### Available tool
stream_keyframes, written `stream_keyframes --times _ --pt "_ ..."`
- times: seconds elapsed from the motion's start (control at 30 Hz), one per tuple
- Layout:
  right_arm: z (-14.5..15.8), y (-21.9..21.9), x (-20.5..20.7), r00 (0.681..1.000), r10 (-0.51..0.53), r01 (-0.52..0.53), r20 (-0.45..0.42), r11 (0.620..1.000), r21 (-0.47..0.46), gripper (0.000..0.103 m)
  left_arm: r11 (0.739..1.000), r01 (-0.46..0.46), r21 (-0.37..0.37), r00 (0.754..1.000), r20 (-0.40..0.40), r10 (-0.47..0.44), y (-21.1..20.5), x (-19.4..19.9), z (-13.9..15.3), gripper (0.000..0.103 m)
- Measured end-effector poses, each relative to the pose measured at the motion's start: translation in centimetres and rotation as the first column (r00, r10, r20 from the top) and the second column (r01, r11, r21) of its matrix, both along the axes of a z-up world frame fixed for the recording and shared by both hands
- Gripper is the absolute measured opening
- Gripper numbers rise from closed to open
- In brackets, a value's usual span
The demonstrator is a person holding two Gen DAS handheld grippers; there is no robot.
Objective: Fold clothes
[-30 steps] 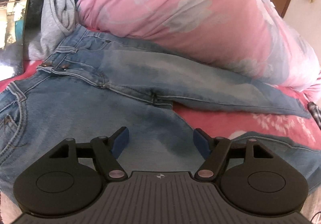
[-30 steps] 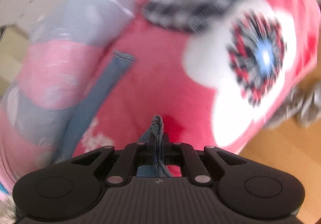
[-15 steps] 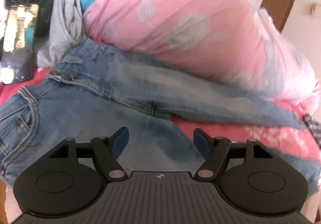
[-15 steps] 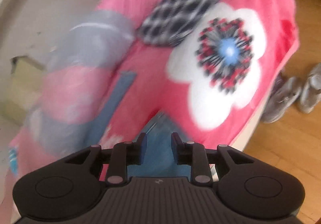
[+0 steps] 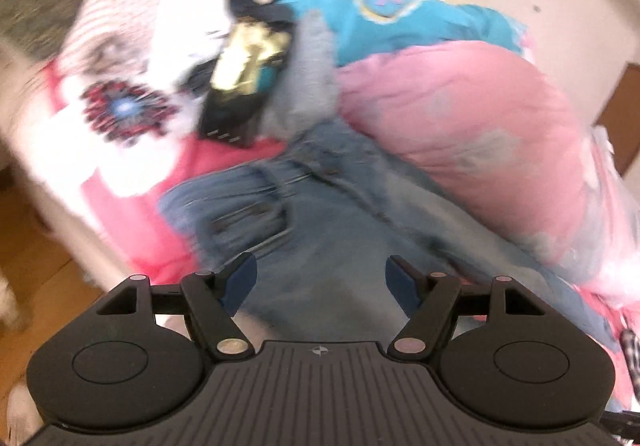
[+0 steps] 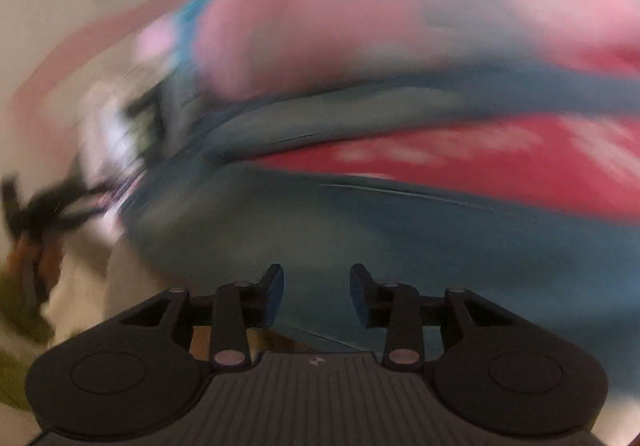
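Both claws, left (image 5: 321, 278) and right (image 6: 316, 294), stood open and empty over the jeans (image 5: 320, 230); the right's jaws had just opened, so regrip one leg hem squarely before folding.

My left gripper (image 5: 321, 280) sits with its jaws spread wide, blue pads (image 5: 240, 278) well apart and nothing between them — it points forward and downward. My right gripper (image 6: 317, 296) has just been opening; its jaws now stand partly apart, the gap between the pads (image 6: 274, 296) empty — it too tilts downward, in a view smeared by blur.
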State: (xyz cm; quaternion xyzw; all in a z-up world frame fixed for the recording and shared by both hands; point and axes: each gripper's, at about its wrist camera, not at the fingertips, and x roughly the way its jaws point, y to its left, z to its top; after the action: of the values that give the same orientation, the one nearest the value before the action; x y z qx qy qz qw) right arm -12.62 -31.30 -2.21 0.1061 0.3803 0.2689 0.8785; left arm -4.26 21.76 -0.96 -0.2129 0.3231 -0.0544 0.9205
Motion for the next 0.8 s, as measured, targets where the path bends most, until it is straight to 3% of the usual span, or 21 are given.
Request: stream_keyframes --times 0.1,0.23,0.27,0.33,0.4,0.43,0.5,0.57,0.67,0.73,0.8 --pt "0.0 6.3 0.7 0.976 0.210 -0.206 0.060 0.976 -0.074 0.039 0.999 -0.019 -0.038 0.999 -0.028 0.018 0.8 -0.7 -0.8 0.071" --pt "-0.7 14.3 0.1 0.878 0.459 -0.428 0.137 0.880 -0.204 0.039 0.994 -0.014 -0.110 0.999 -0.049 0.009 0.8 -1.7 -1.5 0.071" --pt "-1.1 15.8 0.1 0.853 0.505 -0.476 0.134 0.857 -0.198 0.039 0.991 -0.009 -0.130 0.999 -0.051 0.003 0.7 -1.9 -1.6 0.071" --pt "-2.4 17.5 1.0 0.830 0.552 -0.548 0.080 0.834 -0.069 0.038 0.989 0.001 -0.148 0.998 -0.059 -0.010 0.2 -2.2 -1.7 0.071" --pt "-4.3 18.0 2.0 0.860 0.510 -0.507 -0.013 0.858 0.081 0.038 0.991 0.008 -0.131 0.998 -0.062 -0.016 -0.6 -2.5 -1.9 0.071" --pt "-5.2 18.1 2.4 0.881 0.472 -0.464 -0.048 0.879 0.112 0.039 0.993 0.010 -0.119 0.997 -0.068 -0.018 -1.0 -2.4 -2.0 0.071" --pt "-5.8 18.8 1.4 0.901 0.434 -0.434 -0.003 0.901 -0.007 0.039 0.994 0.017 -0.110 0.996 -0.088 -0.027 -1.4 -2.1 -2.3 0.071" --pt "-5.7 19.5 -0.1 0.895 0.442 -0.435 0.063 0.896 -0.092 0.039 0.992 0.019 -0.123 0.994 -0.104 -0.032 -1.6 -1.6 -2.7 0.071" --pt "-5.1 19.9 -1.3 0.881 0.464 -0.462 0.090 0.886 -0.051 0.038 0.988 0.018 -0.151 0.995 -0.098 -0.033 -1.7 -1.2 -2.8 0.070" --pt "-5.3 19.6 -0.8 0.908 0.416 -0.417 0.051 0.909 0.017 0.038 0.987 0.023 -0.162 0.996 -0.086 -0.037 -1.8 -1.2 -2.8 0.070" --pt "-5.8 19.5 -1.0 0.933 0.356 -0.356 0.045 0.934 -0.011 0.039 0.985 0.028 -0.170 0.996 -0.084 -0.043 -1.9 -1.3 -3.0 0.070"
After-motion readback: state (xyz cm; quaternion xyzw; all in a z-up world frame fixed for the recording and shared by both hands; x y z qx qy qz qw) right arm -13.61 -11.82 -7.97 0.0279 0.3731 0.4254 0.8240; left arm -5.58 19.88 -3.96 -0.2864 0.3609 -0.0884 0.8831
